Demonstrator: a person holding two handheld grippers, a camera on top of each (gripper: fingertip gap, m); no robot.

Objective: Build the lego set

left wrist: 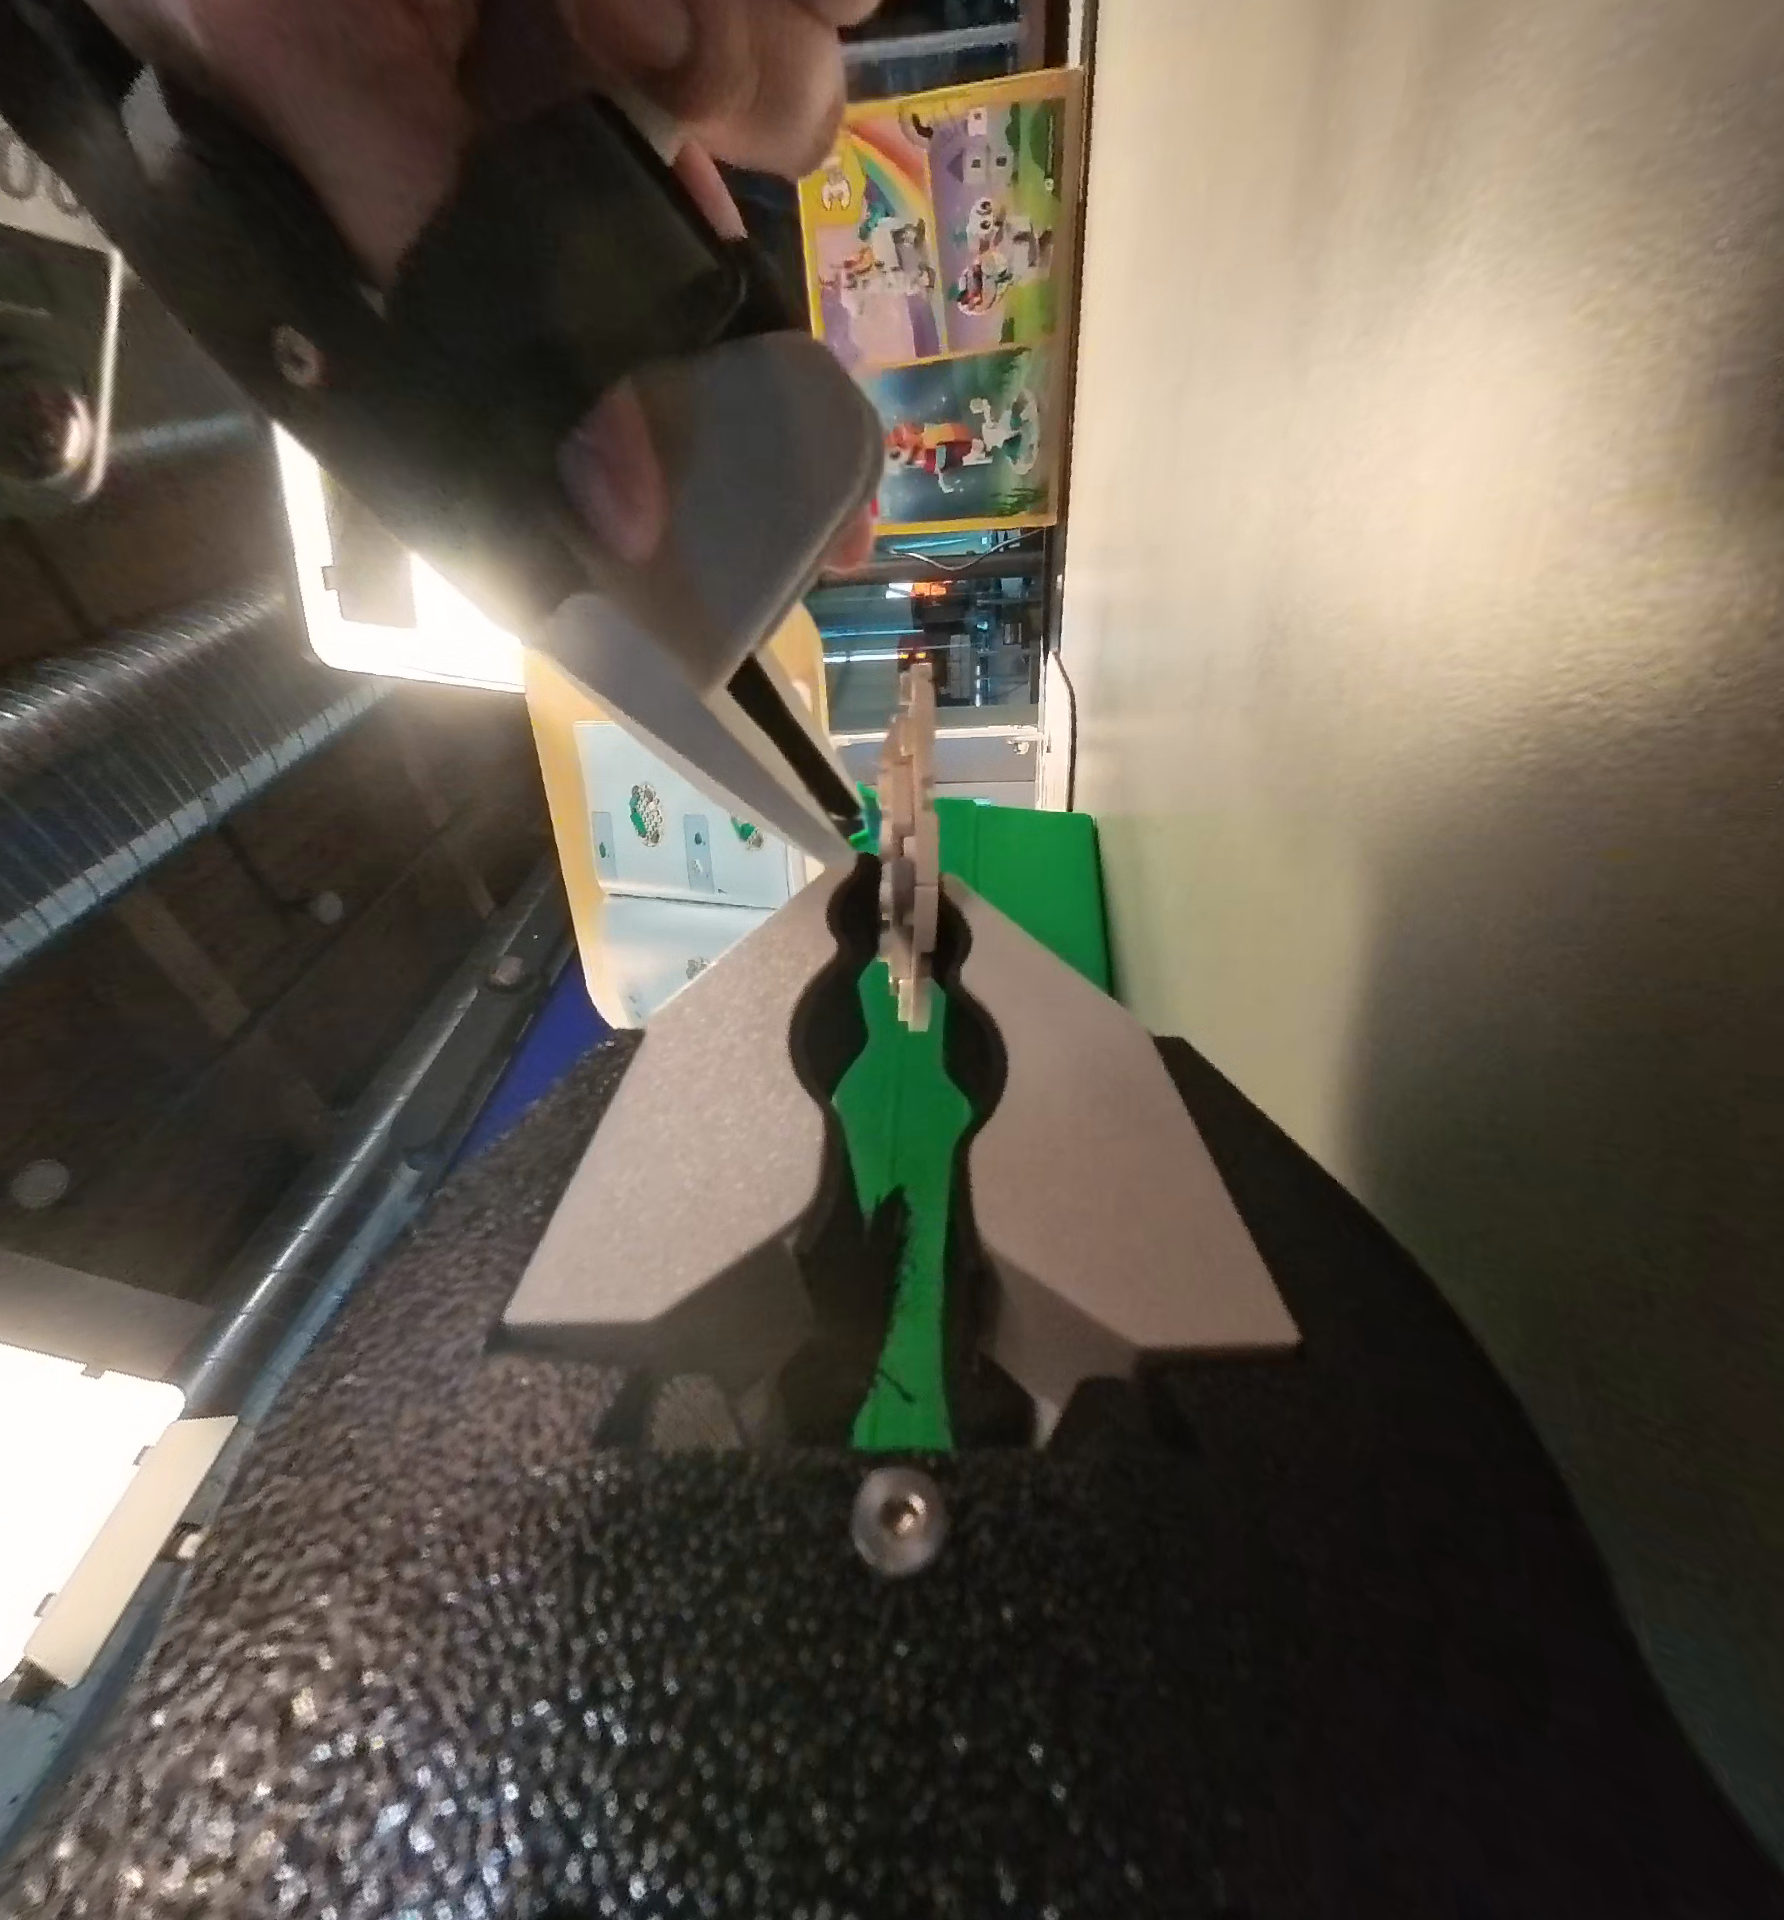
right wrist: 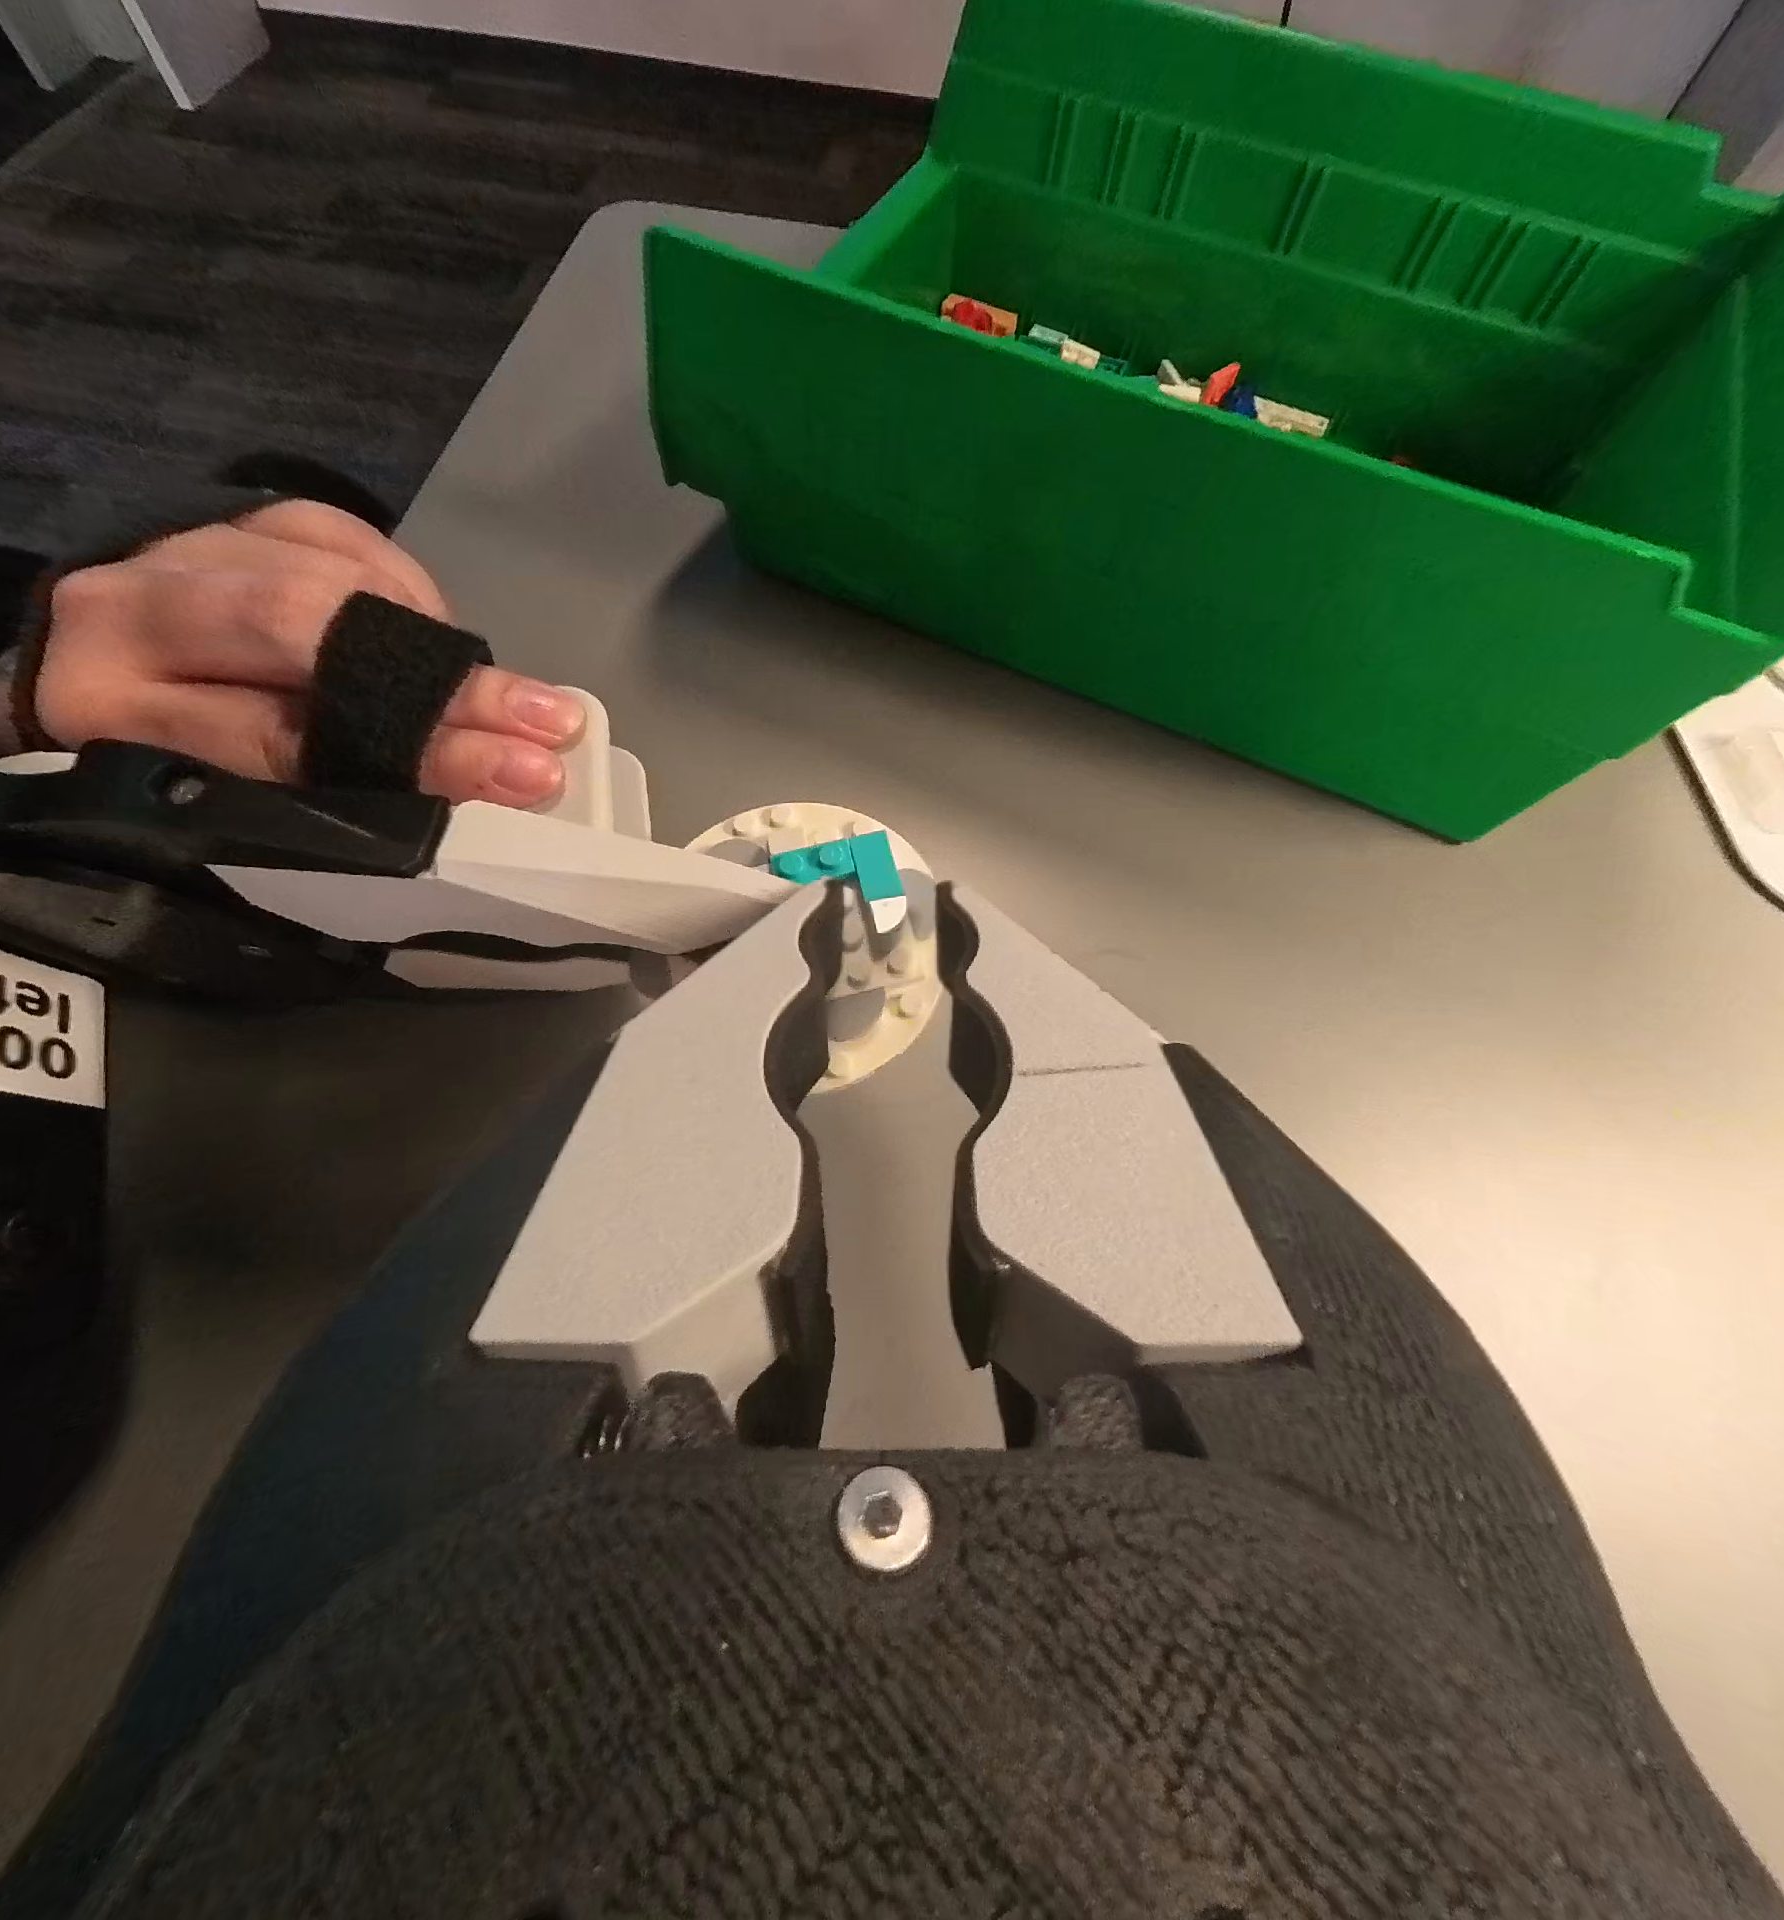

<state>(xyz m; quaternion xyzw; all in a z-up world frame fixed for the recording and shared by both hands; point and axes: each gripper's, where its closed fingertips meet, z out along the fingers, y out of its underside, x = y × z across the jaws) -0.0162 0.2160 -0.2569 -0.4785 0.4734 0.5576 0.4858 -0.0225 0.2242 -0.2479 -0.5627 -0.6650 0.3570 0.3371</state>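
round cream lego plate (right wrist: 872, 1023), grey, perhaps teal bricks

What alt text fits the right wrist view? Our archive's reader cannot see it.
The right gripper hovers open over a round white lego plate bearing teal pieces, while the left gripper reaches in beside it. A green bin of loose bricks stands behind.

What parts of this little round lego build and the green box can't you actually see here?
- Round lego build, right wrist view: its left edge is hidden by the left gripper, its near part by the right gripper.
- The build, left wrist view: seen edge-on, its top hidden.
- Green bin, right wrist view: right end cut off; pieces inside too small to identify.
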